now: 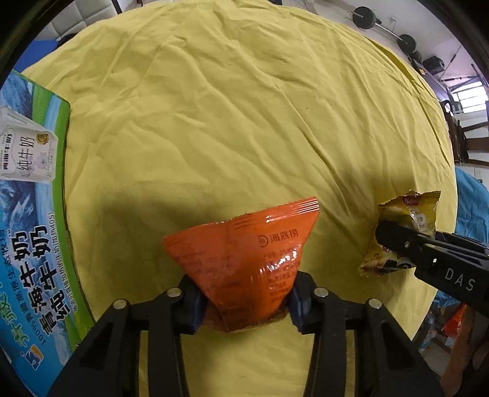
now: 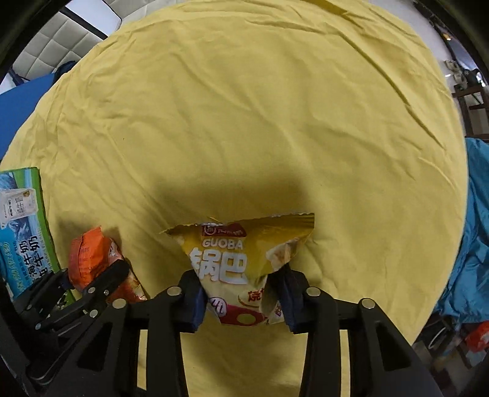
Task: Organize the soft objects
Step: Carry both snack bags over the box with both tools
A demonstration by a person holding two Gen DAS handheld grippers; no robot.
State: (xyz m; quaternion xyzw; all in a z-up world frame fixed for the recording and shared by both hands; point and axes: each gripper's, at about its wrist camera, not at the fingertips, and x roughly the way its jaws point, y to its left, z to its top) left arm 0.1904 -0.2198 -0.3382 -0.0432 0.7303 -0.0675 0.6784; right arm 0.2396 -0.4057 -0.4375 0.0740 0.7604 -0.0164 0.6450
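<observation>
My left gripper [image 1: 246, 300] is shut on an orange snack packet [image 1: 244, 253] and holds it above the yellow cloth [image 1: 229, 107]. My right gripper [image 2: 243, 300] is shut on a yellow GUOBA snack packet [image 2: 241, 259] and holds it over the same cloth [image 2: 259, 107]. In the left wrist view the right gripper [image 1: 397, 241] shows at the right with the yellow packet [image 1: 397, 213]. In the right wrist view the left gripper [image 2: 101, 284] shows at the lower left with the orange packet [image 2: 88, 256].
A blue and green milk carton box [image 1: 33, 213] stands at the left edge of the cloth; it also shows in the right wrist view [image 2: 21, 229]. A blue fabric heap [image 2: 476, 244] lies off the right side. A barbell [image 1: 382, 27] lies beyond the far right edge.
</observation>
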